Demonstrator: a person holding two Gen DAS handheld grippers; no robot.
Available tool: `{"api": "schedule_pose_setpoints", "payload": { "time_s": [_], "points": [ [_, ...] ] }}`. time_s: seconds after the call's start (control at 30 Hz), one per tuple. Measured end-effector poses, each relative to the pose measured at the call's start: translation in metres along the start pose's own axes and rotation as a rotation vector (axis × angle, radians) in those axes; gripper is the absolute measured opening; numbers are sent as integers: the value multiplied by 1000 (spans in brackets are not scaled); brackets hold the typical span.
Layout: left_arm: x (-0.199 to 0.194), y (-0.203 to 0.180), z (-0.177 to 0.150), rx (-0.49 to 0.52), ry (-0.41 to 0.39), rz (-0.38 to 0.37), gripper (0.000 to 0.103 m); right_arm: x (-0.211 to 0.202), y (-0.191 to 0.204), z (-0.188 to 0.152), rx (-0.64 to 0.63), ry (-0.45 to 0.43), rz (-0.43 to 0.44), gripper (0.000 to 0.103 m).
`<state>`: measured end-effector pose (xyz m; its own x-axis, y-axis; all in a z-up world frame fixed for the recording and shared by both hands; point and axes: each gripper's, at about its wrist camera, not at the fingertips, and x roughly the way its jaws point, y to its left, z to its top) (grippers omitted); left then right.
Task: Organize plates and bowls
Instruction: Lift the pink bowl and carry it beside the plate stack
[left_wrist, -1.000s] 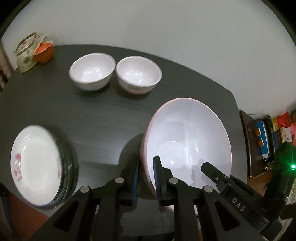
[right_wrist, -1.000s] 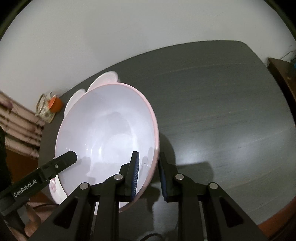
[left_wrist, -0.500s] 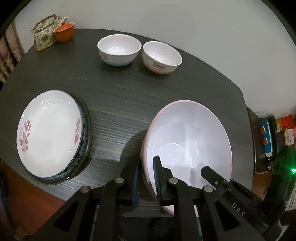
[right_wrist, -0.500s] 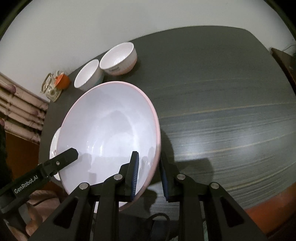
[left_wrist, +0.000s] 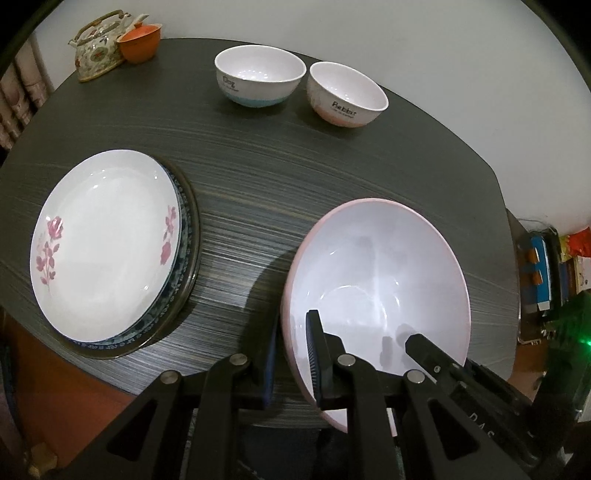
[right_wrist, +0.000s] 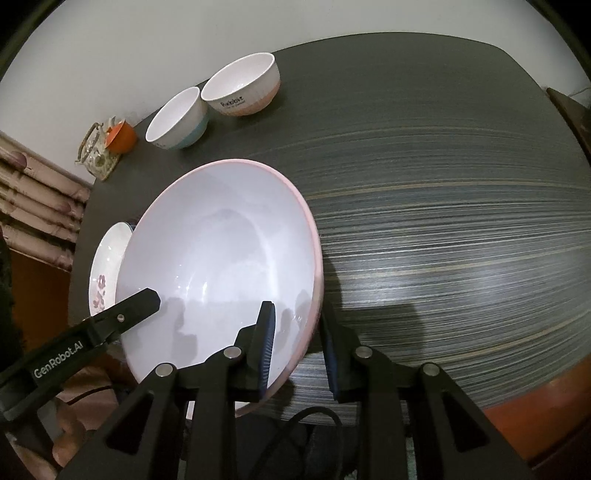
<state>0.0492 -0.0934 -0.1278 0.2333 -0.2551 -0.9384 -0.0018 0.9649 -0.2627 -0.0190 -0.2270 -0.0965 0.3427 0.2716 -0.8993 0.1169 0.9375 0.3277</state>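
While the big pink-rimmed bowl (left_wrist: 376, 280) sits at the near edge of the dark table (left_wrist: 258, 155), both tongs straddle its rim. The left tongs (left_wrist: 291, 354) are clamped on the rim's left side. The right tongs (right_wrist: 297, 347) have the rim's right side between their pads, but a gap shows at the outer pad, so that grip looks slack. Left of the bowl lies a stack of plates (left_wrist: 107, 243), a flowered one on top. Two small bowls (left_wrist: 260, 79) stand side by side by the far wall, well apart from it. A teapot (left_wrist: 98, 48) and an orange cup (left_wrist: 140, 44) fill the far left corner.
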Motion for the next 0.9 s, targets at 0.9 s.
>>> {"api": "schedule_pose_setpoints", "payload": {
  "time_s": [0.9],
  "points": [
    [15, 8, 7, -21, 34, 6, 15, 13, -3, -2, -3, 48, 15, 28]
  ]
}}
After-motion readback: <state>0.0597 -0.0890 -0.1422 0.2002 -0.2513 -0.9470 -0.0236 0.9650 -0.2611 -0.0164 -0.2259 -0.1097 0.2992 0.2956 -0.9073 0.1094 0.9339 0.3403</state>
